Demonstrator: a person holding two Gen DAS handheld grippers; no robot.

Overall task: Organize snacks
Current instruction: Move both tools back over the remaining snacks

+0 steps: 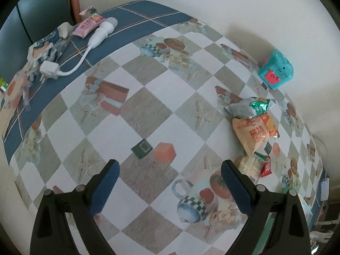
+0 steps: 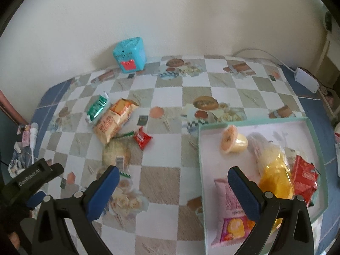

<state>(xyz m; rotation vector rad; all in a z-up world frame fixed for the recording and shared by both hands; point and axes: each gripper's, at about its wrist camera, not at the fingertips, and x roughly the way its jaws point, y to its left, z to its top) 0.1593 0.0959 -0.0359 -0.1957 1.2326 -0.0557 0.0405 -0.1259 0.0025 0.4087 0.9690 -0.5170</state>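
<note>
Loose snacks lie on the checked tablecloth: a green packet [image 2: 96, 107], an orange bag [image 2: 113, 120], a small red packet [image 2: 142, 138] and a pale clear-wrapped packet [image 2: 115, 154]. The green packet [image 1: 252, 106], the orange bag [image 1: 254, 132] and the red packet [image 1: 266, 167] also show in the left wrist view. A mint-rimmed tray [image 2: 252, 123] holds a jelly cup [image 2: 232, 140], a yellow bag [image 2: 274, 174], a red packet [image 2: 303, 176] and a pink packet [image 2: 231, 212]. My right gripper [image 2: 174, 180] is open and empty over the tray's left edge. My left gripper [image 1: 170, 174] is open and empty above the cloth.
A teal toy box [image 2: 129, 52] stands against the wall. A white charger with cable [image 1: 93, 42], a pink packet [image 1: 88, 25] and torn wrappers [image 1: 45, 44] lie on the blue cloth border. A white adapter [image 2: 306, 78] sits at the far right corner.
</note>
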